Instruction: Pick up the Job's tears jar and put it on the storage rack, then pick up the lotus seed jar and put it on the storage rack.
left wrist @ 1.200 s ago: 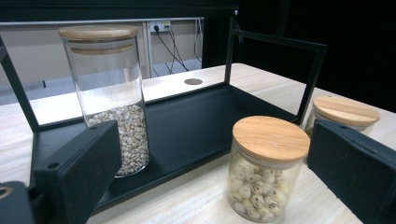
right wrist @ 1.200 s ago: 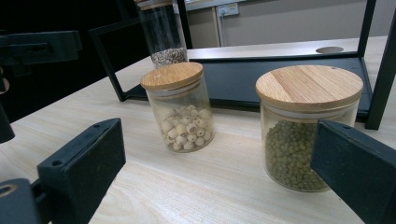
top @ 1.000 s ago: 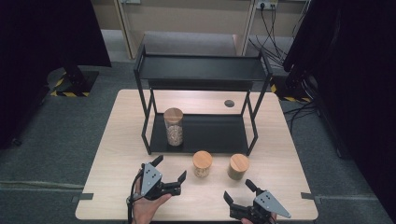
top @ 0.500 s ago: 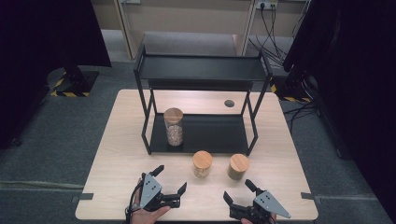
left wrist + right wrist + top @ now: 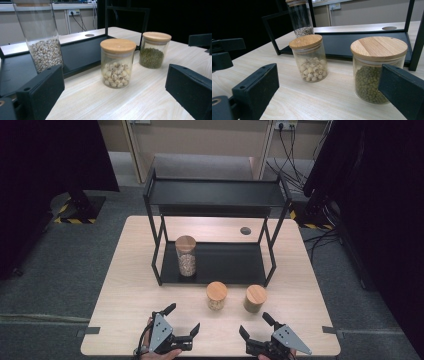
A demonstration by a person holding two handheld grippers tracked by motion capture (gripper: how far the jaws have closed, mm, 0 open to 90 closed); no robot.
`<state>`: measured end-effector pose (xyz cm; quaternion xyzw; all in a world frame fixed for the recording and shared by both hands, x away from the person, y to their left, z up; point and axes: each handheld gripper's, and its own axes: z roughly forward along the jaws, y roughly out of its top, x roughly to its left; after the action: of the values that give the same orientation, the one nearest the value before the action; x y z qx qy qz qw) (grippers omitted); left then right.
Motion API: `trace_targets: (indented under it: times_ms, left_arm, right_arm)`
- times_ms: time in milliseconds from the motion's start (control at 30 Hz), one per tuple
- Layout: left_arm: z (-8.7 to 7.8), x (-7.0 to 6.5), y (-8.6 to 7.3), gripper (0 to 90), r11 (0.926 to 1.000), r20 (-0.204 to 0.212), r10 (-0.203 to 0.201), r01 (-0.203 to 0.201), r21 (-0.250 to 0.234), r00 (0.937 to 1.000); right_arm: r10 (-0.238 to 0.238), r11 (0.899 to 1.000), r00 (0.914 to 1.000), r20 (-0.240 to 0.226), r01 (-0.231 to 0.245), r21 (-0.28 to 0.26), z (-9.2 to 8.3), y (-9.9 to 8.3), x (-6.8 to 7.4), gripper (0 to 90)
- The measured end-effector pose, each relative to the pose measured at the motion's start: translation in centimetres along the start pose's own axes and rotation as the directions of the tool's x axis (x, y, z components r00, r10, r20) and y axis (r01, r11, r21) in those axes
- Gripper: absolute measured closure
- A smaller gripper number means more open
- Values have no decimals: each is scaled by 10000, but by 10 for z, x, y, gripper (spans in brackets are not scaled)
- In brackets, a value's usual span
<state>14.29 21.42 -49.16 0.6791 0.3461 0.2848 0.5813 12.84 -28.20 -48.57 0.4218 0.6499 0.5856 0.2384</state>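
The black two-tier rack (image 5: 215, 235) stands at the centre of the high view on the pale wooden surface (image 5: 125, 295), with a tall glass jar of pale seeds (image 5: 186, 256) on the left of its lower shelf. In front of it stand a short jar of white lotus seeds (image 5: 216, 295) and, to its right, a short jar of green mung beans (image 5: 255, 298), both wood-lidded. Since a second ago the left gripper (image 5: 181, 322) has drawn back toward the lower edge, so I judge no jar is claimed yet. The right gripper (image 5: 256, 324) sits lower right. Both have jaws spread, empty. No labels, brands or writing can be read.
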Motion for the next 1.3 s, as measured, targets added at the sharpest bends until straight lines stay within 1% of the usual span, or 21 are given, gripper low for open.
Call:
trace_targets:
  times_ms: [133, 400, 1167, 1300]
  left_arm:
    - [-1, 1, -2, 16, 10000, 4, -63, 63, 17, 10000]
    - [-2, 2, -3, 15, 10000, -79, -52, 52, -8, 10000]
    - [-2, 2, -4, 15, 10000, -104, -80, 80, 20, 9999]
    - [-1, 2, -4, 15, 10000, -111, -76, 76, 26, 9999]
  right_arm:
    - [4, 10000, 10000, -3, -4, -3, 0, 0, 0, 36]
    - [8, 10000, 10000, 10, -8, -83, -2, 0, -1, 36]
    - [-13, 9999, 10000, 11, 14, -129, -3, 0, 0, 36]
    - [-199, 9997, 9997, -131, 197, -162, -2, 1, 2, 37]
